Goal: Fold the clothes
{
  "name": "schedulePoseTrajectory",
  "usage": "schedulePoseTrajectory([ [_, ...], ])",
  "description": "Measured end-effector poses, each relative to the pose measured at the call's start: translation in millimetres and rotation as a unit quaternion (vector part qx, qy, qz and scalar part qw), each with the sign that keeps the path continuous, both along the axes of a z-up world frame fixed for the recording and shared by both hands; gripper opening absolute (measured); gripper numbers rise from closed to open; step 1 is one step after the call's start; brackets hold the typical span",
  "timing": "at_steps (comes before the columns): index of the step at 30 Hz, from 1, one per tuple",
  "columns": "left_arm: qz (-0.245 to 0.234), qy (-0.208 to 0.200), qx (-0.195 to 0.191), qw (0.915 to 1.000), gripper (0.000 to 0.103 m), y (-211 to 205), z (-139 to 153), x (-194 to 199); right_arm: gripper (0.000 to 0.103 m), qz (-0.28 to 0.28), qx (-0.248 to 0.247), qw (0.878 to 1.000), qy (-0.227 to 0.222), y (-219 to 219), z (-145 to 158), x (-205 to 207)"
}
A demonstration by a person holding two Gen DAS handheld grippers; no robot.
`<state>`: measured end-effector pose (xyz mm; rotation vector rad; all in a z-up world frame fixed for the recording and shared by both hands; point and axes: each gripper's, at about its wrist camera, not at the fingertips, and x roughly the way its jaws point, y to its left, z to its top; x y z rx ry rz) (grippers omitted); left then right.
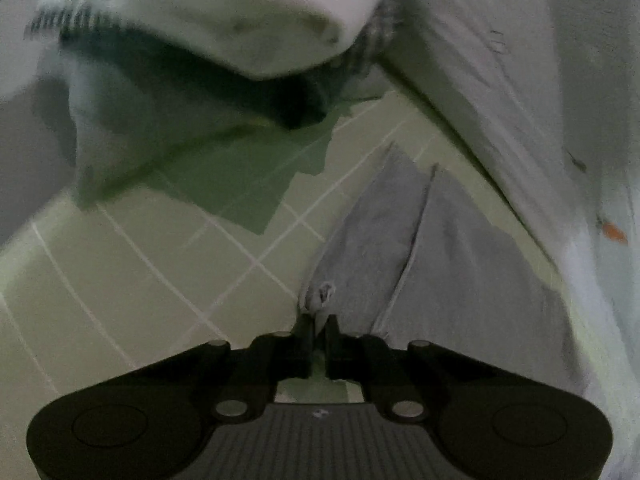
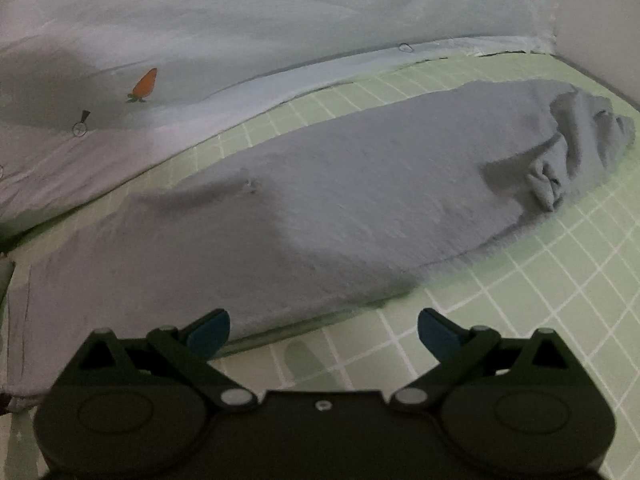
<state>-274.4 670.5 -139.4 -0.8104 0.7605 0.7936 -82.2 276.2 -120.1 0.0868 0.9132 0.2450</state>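
A grey garment point(image 2: 340, 200) lies stretched out on the green grid mat point(image 2: 540, 300), bunched at its far right end. My right gripper point(image 2: 324, 330) is open and empty, just above the garment's near edge, blue pads point(image 2: 210, 330) apart. In the left wrist view my left gripper point(image 1: 319, 330) is shut on a pinched edge of the grey garment point(image 1: 440, 248) and holds it lifted above the mat point(image 1: 160, 280).
A pale quilt with carrot prints point(image 2: 200, 40) lies along the mat's far side; it also shows at the right in the left wrist view point(image 1: 560, 120). A blurred white cloth with a dark ribbed edge point(image 1: 220, 20) hangs across the top of the left wrist view.
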Motion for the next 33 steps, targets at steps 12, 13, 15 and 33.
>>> schedulePoseTrajectory([
  [12,0.003,0.058,0.053,0.9969,0.02,-10,5,-32,0.102,0.053,0.001,0.998,0.022,22,-10,9],
  [13,0.004,0.057,0.06,0.9966,0.02,-11,8,-31,0.102,0.054,0.002,0.998,0.023,21,-10,10],
  [15,0.006,0.042,0.062,0.9972,0.022,-12,15,-29,0.102,0.048,0.005,0.998,0.027,16,-12,12],
  [33,-0.066,0.042,0.013,0.9969,0.032,-30,-4,19,0.102,0.09,-0.009,0.996,-0.002,52,-11,16],
])
